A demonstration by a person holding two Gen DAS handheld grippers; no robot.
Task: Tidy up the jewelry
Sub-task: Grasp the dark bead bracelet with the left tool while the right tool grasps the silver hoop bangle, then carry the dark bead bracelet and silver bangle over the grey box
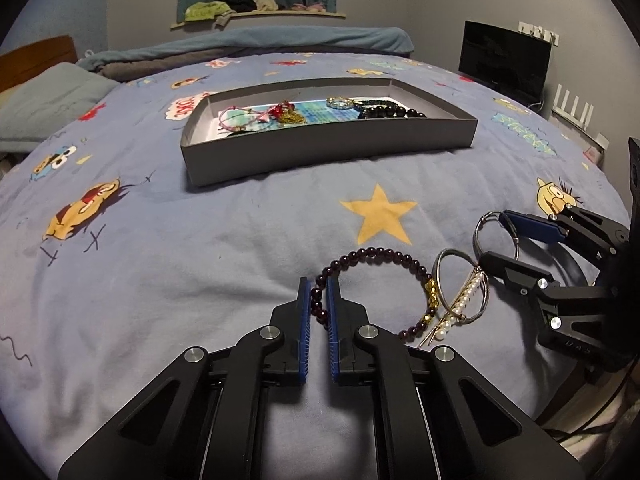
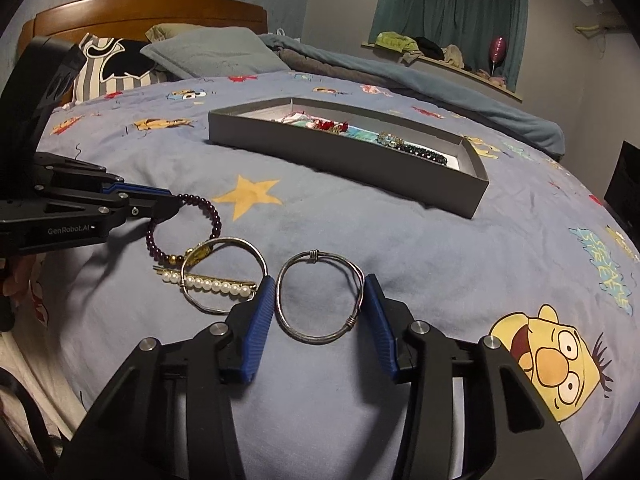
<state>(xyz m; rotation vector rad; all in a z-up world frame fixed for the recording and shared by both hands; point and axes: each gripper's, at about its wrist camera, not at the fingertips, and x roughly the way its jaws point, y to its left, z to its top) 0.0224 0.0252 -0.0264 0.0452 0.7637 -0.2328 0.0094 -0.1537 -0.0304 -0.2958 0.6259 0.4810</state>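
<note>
At the bottom centre of the left wrist view, the left gripper (image 1: 319, 304) has its ribbed blue pads pinched on the dark bead bracelet (image 1: 372, 254), with a few round, glossy garnet-coloured beads caught between them. At the bottom centre of the right wrist view, the right gripper (image 2: 319, 300) straddles the silver wire bangle (image 2: 320, 298). Its jaws stand half-wide, and the pads seem to be at or just off the rim, so I would not call it gripped yet.

To do this step well, I judge the right jaws should close squarely across the bangle's width so the hard, smooth ring does not skate out. The left should lift straight up, since the bracelet's gold charm beads rest against the second silver bangle (image 2: 222, 276).

That second hoop lies over the pearl hair pin (image 2: 208, 282), a slim gilt bar carrying a row of small pearls, so dragging could snag it.

All this sits low in both frames on the soft, wrinkled blue cartoon bedspread (image 1: 160, 248). Further up, at centre, stands the shallow grey cardboard tray (image 1: 328, 148), already holding red, gold, turquoise and black beaded pieces.
</note>
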